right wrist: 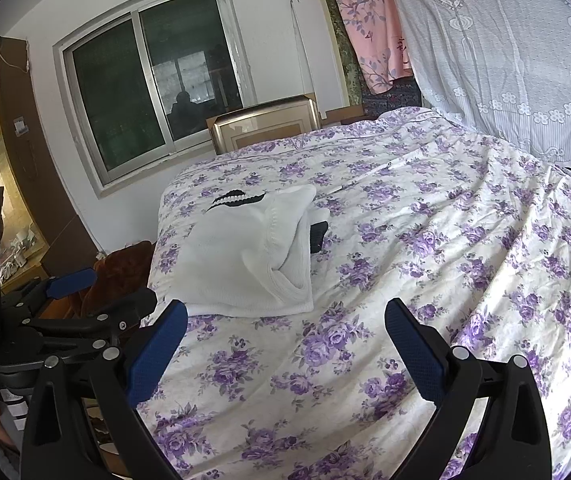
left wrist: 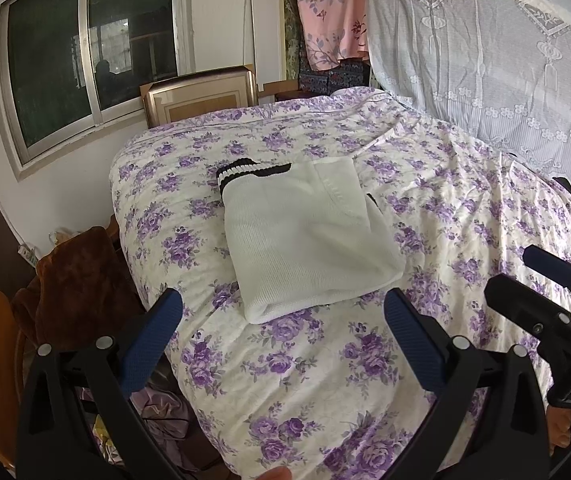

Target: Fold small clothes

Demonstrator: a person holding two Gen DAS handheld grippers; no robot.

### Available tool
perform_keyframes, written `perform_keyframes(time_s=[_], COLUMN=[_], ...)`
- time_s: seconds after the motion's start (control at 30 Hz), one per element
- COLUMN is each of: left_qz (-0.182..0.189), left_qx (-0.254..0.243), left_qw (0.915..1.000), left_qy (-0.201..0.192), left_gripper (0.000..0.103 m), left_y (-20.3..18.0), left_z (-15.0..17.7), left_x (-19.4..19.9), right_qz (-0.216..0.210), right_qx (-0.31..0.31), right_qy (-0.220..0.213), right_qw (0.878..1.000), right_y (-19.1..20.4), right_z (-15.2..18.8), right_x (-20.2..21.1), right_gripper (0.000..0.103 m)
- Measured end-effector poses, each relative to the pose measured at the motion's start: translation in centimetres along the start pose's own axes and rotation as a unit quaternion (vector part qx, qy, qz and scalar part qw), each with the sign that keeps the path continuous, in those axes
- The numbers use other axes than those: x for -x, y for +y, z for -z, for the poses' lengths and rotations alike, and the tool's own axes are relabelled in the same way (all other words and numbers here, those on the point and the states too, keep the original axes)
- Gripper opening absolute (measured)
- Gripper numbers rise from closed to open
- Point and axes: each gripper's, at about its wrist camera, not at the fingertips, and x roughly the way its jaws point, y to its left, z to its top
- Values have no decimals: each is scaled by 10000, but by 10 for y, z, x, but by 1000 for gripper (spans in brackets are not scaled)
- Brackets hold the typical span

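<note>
White ribbed knit, that is what the small garment [left wrist: 309,236] is, folded into a thick, squarish bundle with black-and-white striped ribbing showing at its far edge. It lies on the bed, on a quilt [left wrist: 445,208] printed with purple roses, near the corner closest to the window [left wrist: 85,60]. From the right, the fold looks looser: layers gape open along one side and a dark strip peeks out beneath.

Both tools hang above the quilt, short of the bundle and touching nothing. The left gripper [left wrist: 283,312] has its blue pads spread wide with nothing between them; the right gripper [right wrist: 285,320] stands the same way, released and empty, just beside its partner.

A brown blanket [left wrist: 81,280] slumps off the bedside, and lace drapery [left wrist: 505,60] hangs at the far right.
</note>
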Motion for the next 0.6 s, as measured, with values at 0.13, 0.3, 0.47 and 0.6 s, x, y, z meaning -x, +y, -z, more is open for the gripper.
perform_keyframes(time_s=[0.13,0.3,0.47,0.6], left_qz=[-10,-4,-2,6], left_qx=[-3,3,2,8], left_qw=[10000,10000,10000,10000], left_qy=[0,11,11,28], left_gripper=[98,98,98,98], left_y=[0,0,0,0], left_z=[1,1,0,3], left_x=[0,0,-1,-1], right_qz=[-4,-2,1,5], right_qx=[1,3,0,-3], right_qy=[1,8,10,13], right_qw=[10000,10000,10000,10000], right_y=[0,0,0,0], right_z=[0,0,0,0], right_x=[0,0,0,0], right_gripper=[100,100,100,100])
